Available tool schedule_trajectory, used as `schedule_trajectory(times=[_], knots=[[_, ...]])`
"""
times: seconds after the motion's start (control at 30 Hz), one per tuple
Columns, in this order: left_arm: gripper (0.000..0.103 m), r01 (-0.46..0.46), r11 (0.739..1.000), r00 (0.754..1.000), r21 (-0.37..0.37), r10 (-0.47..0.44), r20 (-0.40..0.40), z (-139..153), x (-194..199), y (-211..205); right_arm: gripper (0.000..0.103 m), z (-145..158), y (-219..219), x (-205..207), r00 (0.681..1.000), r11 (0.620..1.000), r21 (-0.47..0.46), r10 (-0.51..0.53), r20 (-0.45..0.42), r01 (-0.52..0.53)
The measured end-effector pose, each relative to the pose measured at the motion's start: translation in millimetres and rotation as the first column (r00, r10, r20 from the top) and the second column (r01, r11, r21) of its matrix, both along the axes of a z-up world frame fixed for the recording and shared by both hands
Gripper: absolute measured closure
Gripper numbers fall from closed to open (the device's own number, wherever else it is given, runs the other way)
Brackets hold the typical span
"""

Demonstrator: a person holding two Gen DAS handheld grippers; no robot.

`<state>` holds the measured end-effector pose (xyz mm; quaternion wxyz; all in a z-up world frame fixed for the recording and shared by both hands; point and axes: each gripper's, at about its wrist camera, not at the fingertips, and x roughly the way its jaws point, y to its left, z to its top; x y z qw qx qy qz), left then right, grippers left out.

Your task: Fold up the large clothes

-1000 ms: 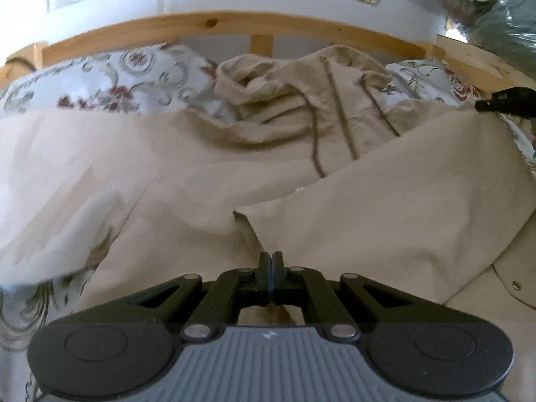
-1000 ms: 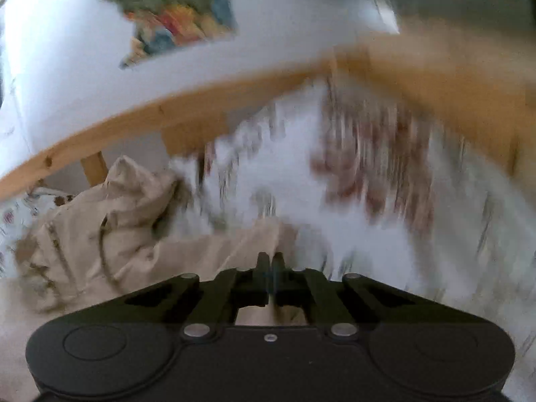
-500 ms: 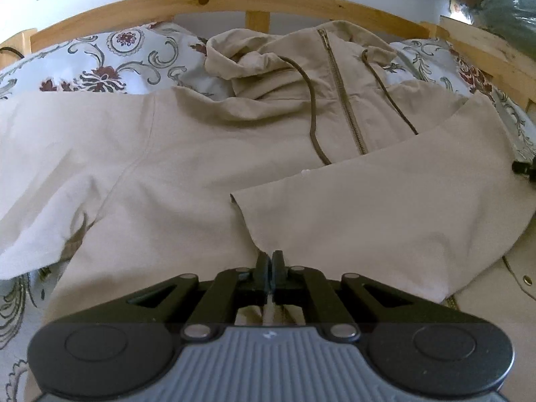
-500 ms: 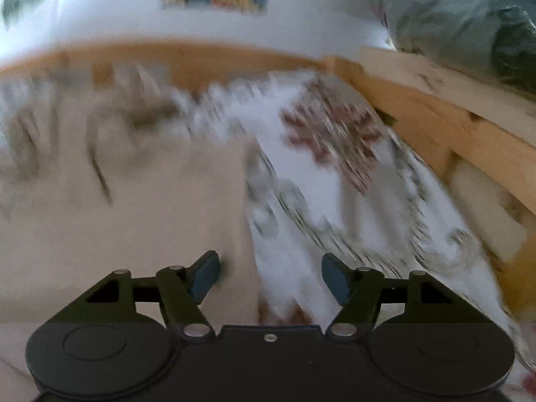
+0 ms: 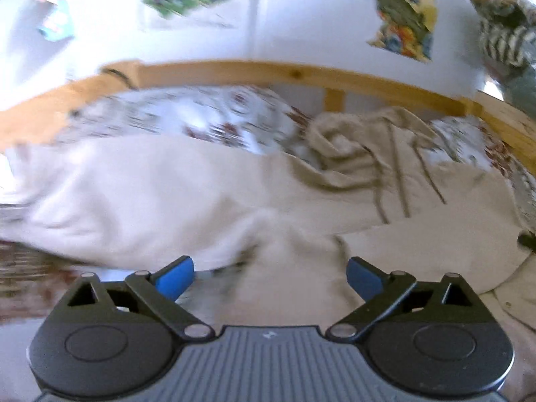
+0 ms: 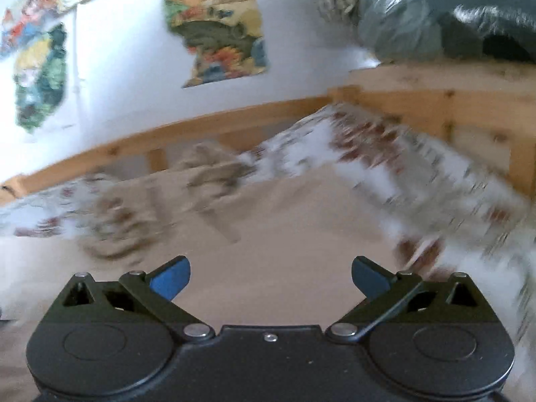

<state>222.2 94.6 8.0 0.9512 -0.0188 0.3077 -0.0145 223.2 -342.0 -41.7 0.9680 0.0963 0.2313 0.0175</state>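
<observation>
A beige hooded jacket (image 5: 207, 197) lies spread on a bed with a floral cover. Its hood, zip and dark drawstrings (image 5: 392, 181) bunch at the far right near the headboard. One sleeve (image 5: 418, 251) is folded across the body. My left gripper (image 5: 270, 276) hovers above the jacket's front, its jaws opening wide with blue pads (image 5: 176, 279) apart and nothing between them. In the right wrist view the jacket (image 6: 284, 234) fills the lower middle, blurred. My right gripper (image 6: 270, 276) also has its jaws opening wide over the cloth, holding nothing.
A wooden bed frame (image 5: 301, 73) runs behind the jacket and along the right side (image 6: 452, 100). The floral bedcover (image 6: 435, 201) shows to the right. Colourful pictures (image 6: 217, 30) hang on the white wall. A bagged bundle (image 6: 435, 13) sits above the frame at top right.
Both grippers were shut on the jacket cloth and have let go, jaws now wide. The left has pulled back and up; the right has swung across, its view still blurred.
</observation>
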Motion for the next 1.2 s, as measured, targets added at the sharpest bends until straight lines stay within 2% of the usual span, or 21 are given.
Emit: schedule_trajectory(times=[0.07,0.13,0.17,0.23,0.27,0.33,0.4,0.5,0.6,0.67,0.77,0.8,0.87,0.9,0.93,1.0,1.07,1.2], knots=[[0.001,-0.051,0.998,0.999,0.024,0.051,0.001,12.3,-15.4,18.9,0.001,0.8,22.1,-14.5,0.995,0.994,-0.046,0.101,-0.009,-0.101],[0.001,-0.134,0.987,0.991,0.085,0.133,0.018,22.3,-33.8,36.0,0.001,4.8,34.4,-28.1,0.99,0.988,-0.06,0.143,-0.005,-0.143],[0.001,-0.185,0.972,0.983,0.142,0.181,0.039,25.4,-41.7,42.1,0.001,8.2,37.9,-33.3,0.985,0.984,-0.051,0.17,-0.011,-0.17],[0.001,-0.268,0.921,0.963,0.284,0.256,0.077,27.2,-50.2,51.8,0.001,17.6,48.9,-45.5,0.982,0.981,-0.047,0.19,-0.024,-0.191],[0.001,-0.292,0.89,0.956,0.351,0.277,0.092,26.3,-50.8,56.9,0.001,23.5,51.6,-50.8,0.98,0.979,-0.048,0.197,-0.026,-0.198],[0.001,-0.281,0.855,0.959,0.436,0.265,0.098,24.1,-46.9,65.8,0.001,32.7,60.2,-65.9,0.975,0.974,-0.05,0.22,-0.029,-0.221],[0.003,-0.251,0.842,0.967,0.478,0.237,0.09,17.6,-40.4,72.1,0.001,35.8,65.6,-79.5,0.978,0.977,-0.056,0.203,-0.041,-0.205],[0.003,-0.29,0.827,0.955,0.482,0.282,0.091,8.2,-20.1,75.9,0.001,24.3,75.1,-97.6,0.98,0.98,-0.057,0.189,-0.056,-0.192],[0.003,-0.32,0.799,0.943,0.509,0.319,0.092,0.5,4.7,78.2,0.001,3.3,83.5,-100.1,0.969,0.96,-0.133,0.239,-0.069,-0.246],[0.004,-0.299,0.776,0.944,0.555,0.327,0.052,-3.0,29.7,80.5,0.001,-9.1,85.0,-98.9,0.97,0.953,-0.178,0.237,-0.059,-0.244],[0.017,-0.26,0.729,0.942,0.633,0.336,0.0,-13.4,66.7,88.5,0.001,-21.4,82.4,-94.1,0.97,0.953,-0.18,0.235,-0.069,-0.244],[0.02,-0.257,0.724,0.941,0.641,0.339,-0.007,-15.6,74.5,92.2,0.001,-23.9,81.9,-92.7,0.97,0.956,-0.17,0.233,-0.066,-0.241],[0.042,-0.26,0.715,0.932,0.649,0.362,-0.025,-17.5,89.0,99.1,0.001,-28.8,81.3,-90.2,0.97,0.958,-0.157,0.234,-0.06,-0.241],[0.069,-0.261,0.709,0.924,0.655,0.381,-0.044,-18.4,95.8,103.5,0.001,-31.8,81.7,-88.8,0.97,0.958,-0.155,0.236,-0.062,-0.243],[0.089,-0.266,0.705,0.916,0.657,0.397,-0.055,-17.7,99.8,106.9,0.001,-34.1,82.1,-86.9,0.969,0.956,-0.157,0.239,-0.069,-0.247],[0.102,-0.284,0.728,0.92,0.624,0.39,-0.036,-8.0,100.3,111.8,0.001,-37.1,84.4,-83.4,0.967,0.955,-0.162,0.237,-0.09,-0.249],[0.103,-0.304,0.751,0.926,0.586,0.378,-0.004,8.3,95.9,111.7,0.001,-35.7,83.2,-83.3,0.969,0.957,-0.155,0.234,-0.081,-0.244],[0.103,-0.3,0.813,0.944,0.5,0.327,0.034,56.3,83.1,103.7,0.001,-27.4,79.7,-82.4,0.973,0.964,-0.135,0.223,-0.06,-0.229]])
